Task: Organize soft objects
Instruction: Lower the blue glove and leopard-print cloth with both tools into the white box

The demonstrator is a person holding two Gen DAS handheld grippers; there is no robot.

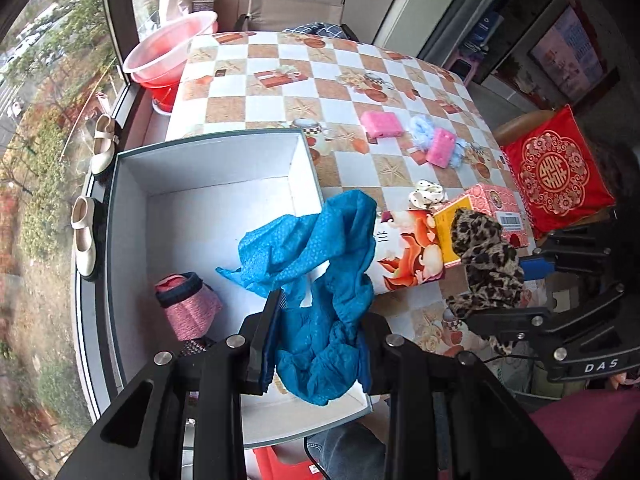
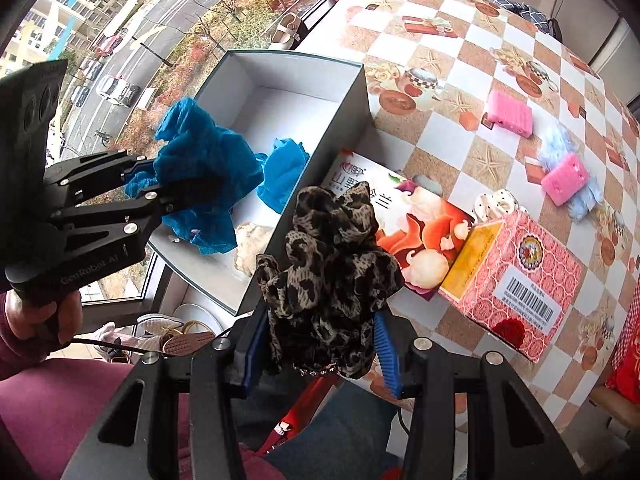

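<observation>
At the far left of my left-hand view, two cream shoes (image 1: 86, 236) sit on the window ledge, just beside the open white box (image 1: 132, 240); far behind them a pink basin (image 1: 168, 50) rests at the table's far-left corner. Inside the box, near its left wall, lies a pink knitted pouch (image 1: 188, 306) with a dark rim. My left gripper (image 1: 320, 344) hangs over the near part of the box, its fingers pressed into a bunched blue cloth (image 1: 316, 264) that billows up and drapes toward the box's right wall; in my right-hand view the same left gripper (image 2: 184, 182) grips that blue cloth (image 2: 200, 168) above the box (image 2: 340, 128), with a pale fuzzy item on the box floor below it. Just right of the box, a flat printed carton (image 1: 408, 252) lies on the checked tablecloth (image 1: 280, 92), touching a pink patterned box (image 2: 516, 276); a white dotted scrunchie (image 1: 428, 194) sits at their far edge. My right gripper (image 2: 324, 344) clamps a leopard-print scrunchie (image 2: 328, 272) between its blue pads, held over the table's near edge, right of the box. Farther right lie a pink sponge (image 1: 380, 124), and a second pink sponge (image 1: 440, 148) resting on a pale blue fluffy puff (image 1: 422, 126); a red embroidered cushion (image 1: 556, 172) sits beyond the table's right edge.
</observation>
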